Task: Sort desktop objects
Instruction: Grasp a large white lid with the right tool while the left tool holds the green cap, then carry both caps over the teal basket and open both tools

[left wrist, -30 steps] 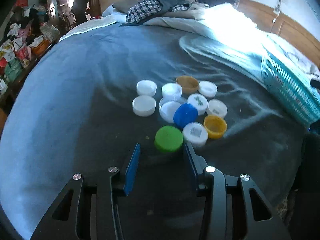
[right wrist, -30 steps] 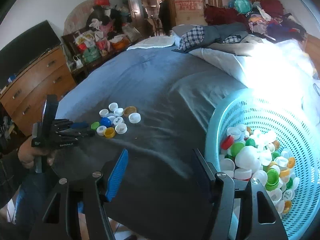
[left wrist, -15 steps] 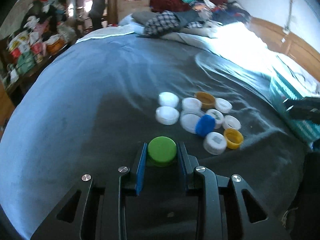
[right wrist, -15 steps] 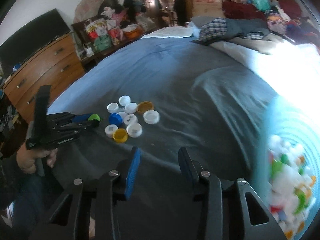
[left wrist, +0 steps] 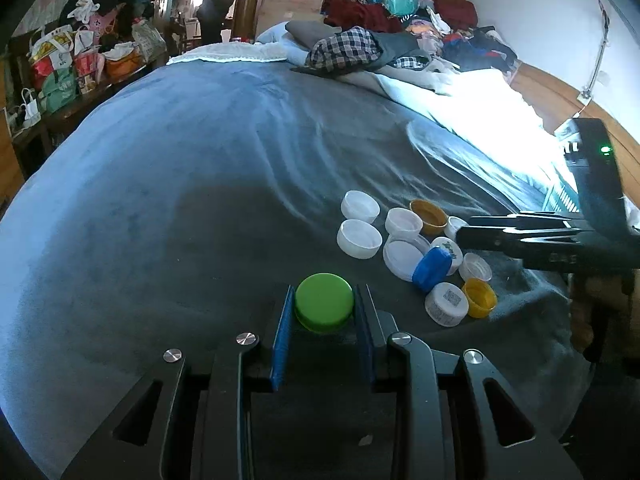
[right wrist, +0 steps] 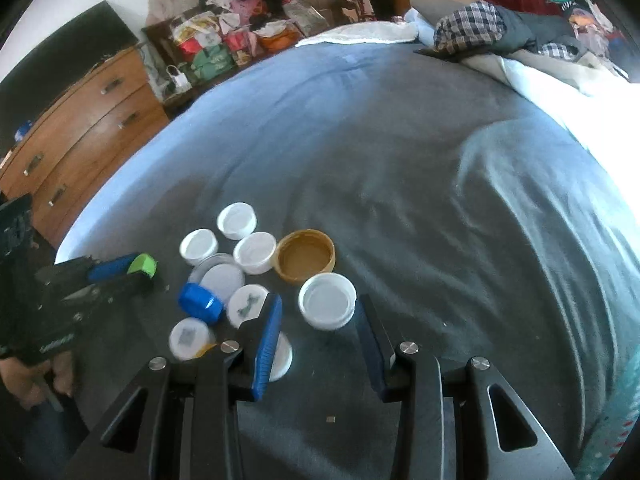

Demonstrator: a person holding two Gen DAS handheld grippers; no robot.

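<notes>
The left hand-held gripper (left wrist: 324, 322) was clamped on a green cap (left wrist: 324, 307), its blue pads pressed against the cap's two sides, just above the grey blanket (left wrist: 200, 184) of a bed. The other caps lay clustered on the blanket at about two o'clock from it. The right hand-held gripper (right wrist: 318, 336) hung over that cluster with its jaws apart and gripping nothing; a white cap (right wrist: 327, 300) lay open side up on the blanket just ahead of the gap between its tips, touching neither pad. A tan cap (right wrist: 305, 255) sat at eleven o'clock from the white one, touching its rim or nearly so, and a blue cap (right wrist: 200, 303) lay tilted at nine o'clock. A hand (right wrist: 38, 380) gripped the left tool's handle at the right wrist view's lower left edge.
</notes>
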